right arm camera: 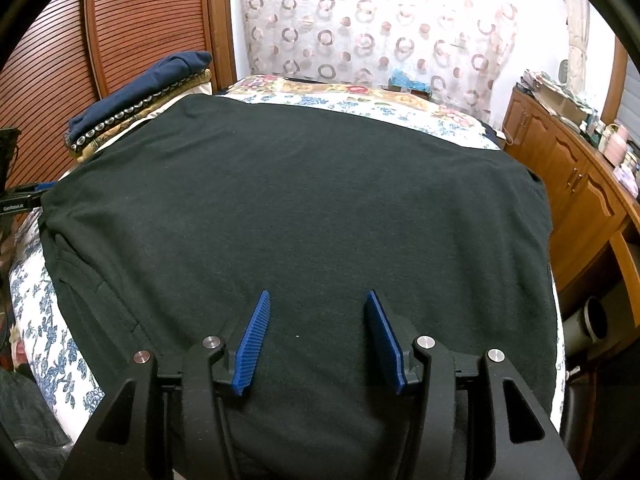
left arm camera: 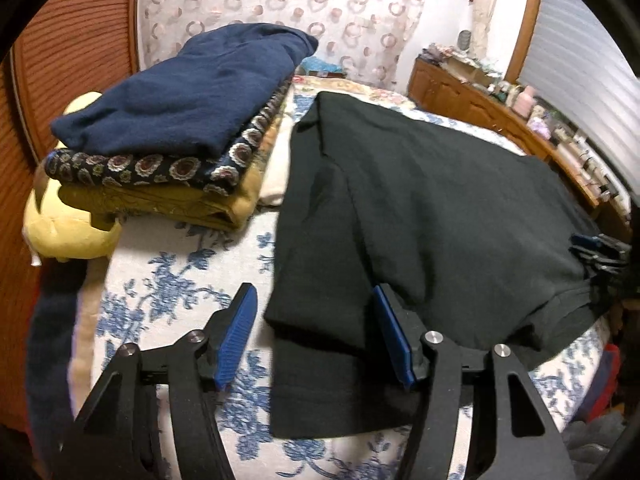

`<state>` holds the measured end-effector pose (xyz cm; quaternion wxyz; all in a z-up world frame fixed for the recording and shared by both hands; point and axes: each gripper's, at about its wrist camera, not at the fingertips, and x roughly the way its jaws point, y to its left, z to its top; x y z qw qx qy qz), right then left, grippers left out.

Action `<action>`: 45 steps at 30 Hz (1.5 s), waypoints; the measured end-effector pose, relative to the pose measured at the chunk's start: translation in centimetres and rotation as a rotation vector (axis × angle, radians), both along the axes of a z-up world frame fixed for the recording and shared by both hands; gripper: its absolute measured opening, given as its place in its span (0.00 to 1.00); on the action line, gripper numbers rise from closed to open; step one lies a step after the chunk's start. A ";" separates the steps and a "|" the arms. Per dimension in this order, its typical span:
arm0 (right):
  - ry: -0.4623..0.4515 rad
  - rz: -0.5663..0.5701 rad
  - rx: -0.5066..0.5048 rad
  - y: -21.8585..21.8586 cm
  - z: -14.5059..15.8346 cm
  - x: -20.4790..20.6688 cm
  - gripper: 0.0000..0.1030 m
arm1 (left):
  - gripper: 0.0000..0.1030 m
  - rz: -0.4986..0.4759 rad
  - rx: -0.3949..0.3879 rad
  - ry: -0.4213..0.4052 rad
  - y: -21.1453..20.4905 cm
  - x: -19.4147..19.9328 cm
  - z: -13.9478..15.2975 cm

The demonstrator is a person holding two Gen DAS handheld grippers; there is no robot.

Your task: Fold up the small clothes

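Note:
A black T-shirt (left arm camera: 432, 200) lies spread flat on the floral bedspread (left arm camera: 172, 292). One sleeve is folded in along its left side. My left gripper (left arm camera: 314, 288) is open low over that left edge; the sleeve's hem lies between the blue pads (left arm camera: 236, 336), which do not press on it. My right gripper (right arm camera: 318, 292) is open just above the shirt's near middle (right arm camera: 304, 200), with flat cloth under the jaws. In the left wrist view the right gripper (left arm camera: 596, 252) shows at the shirt's right edge. In the right wrist view the left gripper (right arm camera: 24, 200) shows at the far left.
A stack of folded clothes (left arm camera: 192, 120), navy on top, then patterned and mustard, sits on the bed left of the shirt, beside a yellow cushion (left arm camera: 64, 232). A wooden slatted door (right arm camera: 120, 32) stands behind it. A cluttered wooden dresser (right arm camera: 580, 168) runs along the right.

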<state>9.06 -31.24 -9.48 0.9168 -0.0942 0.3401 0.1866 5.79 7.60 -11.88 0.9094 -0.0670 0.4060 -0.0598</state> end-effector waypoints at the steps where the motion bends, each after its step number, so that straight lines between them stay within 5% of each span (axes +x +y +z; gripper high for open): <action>1: 0.000 0.000 0.001 -0.1 0.0 0.0 0.52 | 0.55 -0.002 -0.003 0.001 -0.1 0.0 0.0; 15: 0.001 0.001 0.003 -0.2 0.0 0.0 0.52 | 0.51 -0.001 0.024 0.009 -0.9 0.6 0.0; 21: 0.002 0.002 0.008 -0.3 0.0 0.0 0.52 | 0.12 -0.016 -0.076 -0.009 -0.3 0.5 0.0; 24: 0.002 0.001 0.010 -0.3 0.0 0.0 0.52 | 0.06 -0.034 -0.081 -0.023 -0.6 0.4 0.4; 36: 0.005 0.001 0.021 -0.3 0.0 0.0 0.52 | 0.05 -0.099 -0.075 -0.191 -3.5 0.1 5.8; 45: 0.007 0.002 0.037 -0.3 -0.1 0.1 0.52 | 0.11 -0.008 0.107 -0.048 -2.9 0.7 2.9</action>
